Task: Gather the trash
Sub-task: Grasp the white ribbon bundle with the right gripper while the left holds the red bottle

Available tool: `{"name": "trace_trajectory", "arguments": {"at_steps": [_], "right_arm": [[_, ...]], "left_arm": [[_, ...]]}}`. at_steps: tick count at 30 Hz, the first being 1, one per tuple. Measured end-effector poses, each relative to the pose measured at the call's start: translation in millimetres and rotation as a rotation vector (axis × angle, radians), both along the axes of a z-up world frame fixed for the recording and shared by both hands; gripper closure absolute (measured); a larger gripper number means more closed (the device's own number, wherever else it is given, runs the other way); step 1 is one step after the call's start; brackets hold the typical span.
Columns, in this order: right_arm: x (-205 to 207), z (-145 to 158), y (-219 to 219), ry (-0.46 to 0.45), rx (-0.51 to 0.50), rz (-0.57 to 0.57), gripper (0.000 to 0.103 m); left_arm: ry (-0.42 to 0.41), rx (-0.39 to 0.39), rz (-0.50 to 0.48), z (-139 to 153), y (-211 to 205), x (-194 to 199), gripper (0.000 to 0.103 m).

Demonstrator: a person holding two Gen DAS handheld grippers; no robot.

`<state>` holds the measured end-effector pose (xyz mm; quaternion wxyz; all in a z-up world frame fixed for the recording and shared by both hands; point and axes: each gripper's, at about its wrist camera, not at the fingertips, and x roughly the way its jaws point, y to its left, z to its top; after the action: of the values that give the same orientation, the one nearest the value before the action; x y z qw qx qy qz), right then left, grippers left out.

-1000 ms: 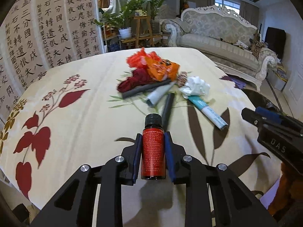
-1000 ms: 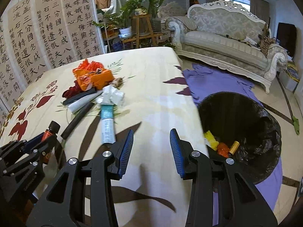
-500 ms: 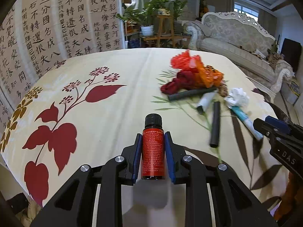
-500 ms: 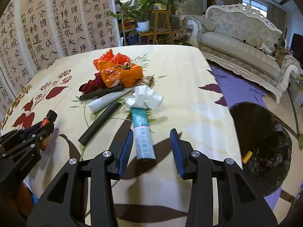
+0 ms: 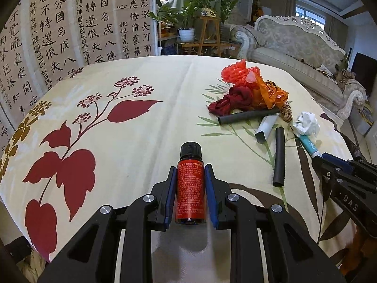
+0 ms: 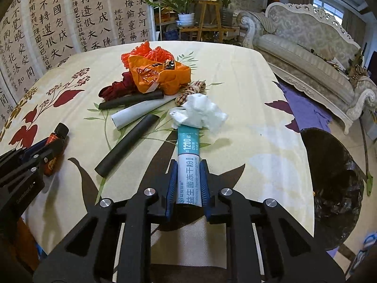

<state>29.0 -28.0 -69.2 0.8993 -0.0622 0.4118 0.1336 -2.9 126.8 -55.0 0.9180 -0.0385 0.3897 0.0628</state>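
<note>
The surface wears a cream cloth printed with dark red leaves and brown fronds. Off its right edge, on the floor, stands a bin lined with a black bag, next to a purple rug.

The trash lies bunched on the far right part of the surface. Largest is the heap of orange plastic wrapping with red netting behind it and a dark red cloth against its near side. A checked ribbon curls just beside the heap. In front lie 2 black tubes and a grey-white rolled sheet between them. A crumpled white tissue rests on the far end of a teal-and-white sachet stick.

The right tongs have their blue pads on either side of the near, white end of the sachet stick and are closing on it; the pads look to be touching its sides. The stick lies flat on the cloth, pointing away toward the tissue.

The left tongs sit narrowly open and clamped on a small red-labelled bottle with a black cap, held lengthwise between the pads, cap pointing forward, above the left half of the surface.
</note>
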Motion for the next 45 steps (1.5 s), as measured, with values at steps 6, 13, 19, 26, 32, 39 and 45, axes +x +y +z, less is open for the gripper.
{"name": "trace_trajectory", "arguments": {"at_steps": [6,13,19,26,32,39,45], "right_arm": [[-8,2,0,0.001,0.023,0.030,0.087],[-16,8,3,-0.012,0.040,0.048,0.087],[-14,6,2,0.001,0.047,0.048,0.081],[-11,13,-1,-0.019,0.065,0.039,0.065],[6,16,0,-0.028,0.063,0.023,0.065],[33,15,3,-0.021,0.072,0.010,0.064],[45,10,7,-0.003,0.066,0.021,0.077]], "left_arm": [[0.001,0.003,-0.004,0,-1,-1,0.078],[-0.007,0.009,-0.006,2,-5,-6,0.078],[-0.011,0.016,-0.002,3,-5,-7,0.078],[-0.017,0.020,0.011,6,2,0,0.078],[-0.028,0.029,0.022,10,9,12,0.078],[-0.031,0.032,0.030,13,17,28,0.078],[-0.021,0.026,0.028,10,18,35,0.078]]}}
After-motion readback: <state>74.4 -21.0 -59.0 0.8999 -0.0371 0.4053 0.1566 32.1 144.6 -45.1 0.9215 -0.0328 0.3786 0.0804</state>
